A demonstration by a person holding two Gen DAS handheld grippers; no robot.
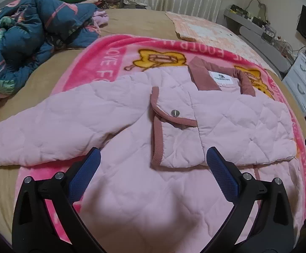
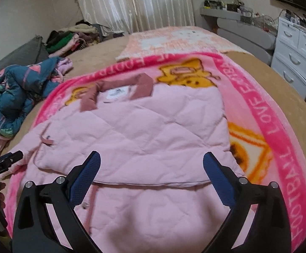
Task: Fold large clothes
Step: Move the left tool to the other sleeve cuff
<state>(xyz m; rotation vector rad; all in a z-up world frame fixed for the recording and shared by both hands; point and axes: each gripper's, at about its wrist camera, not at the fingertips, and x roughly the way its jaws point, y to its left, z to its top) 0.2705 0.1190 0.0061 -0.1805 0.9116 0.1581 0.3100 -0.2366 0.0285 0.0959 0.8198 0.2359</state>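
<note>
Blue-padded fingers point(image 1: 87, 168) of the left gripper point(image 1: 153, 168) spread wide, nothing between them; right gripper point(image 2: 151, 172) likewise open and empty above the cloth. Pink quilted jacket point(image 1: 131, 113) lies flat on the pink football blanket point(image 1: 108, 63) on the bed, one sleeve folded across the chest, the other point(image 1: 37, 135) splayed outward. Judged: mid-fold, between grasps. Next move likely calls for pinching the loose sleeve's cuff and carrying it inward.

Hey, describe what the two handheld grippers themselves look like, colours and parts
Both match. The left gripper and right gripper each have two curved black plastic arms with silver round bolts at the joints. The fingers carry blue pads with a fine mesh texture. No cables or sleeves show.
</note>
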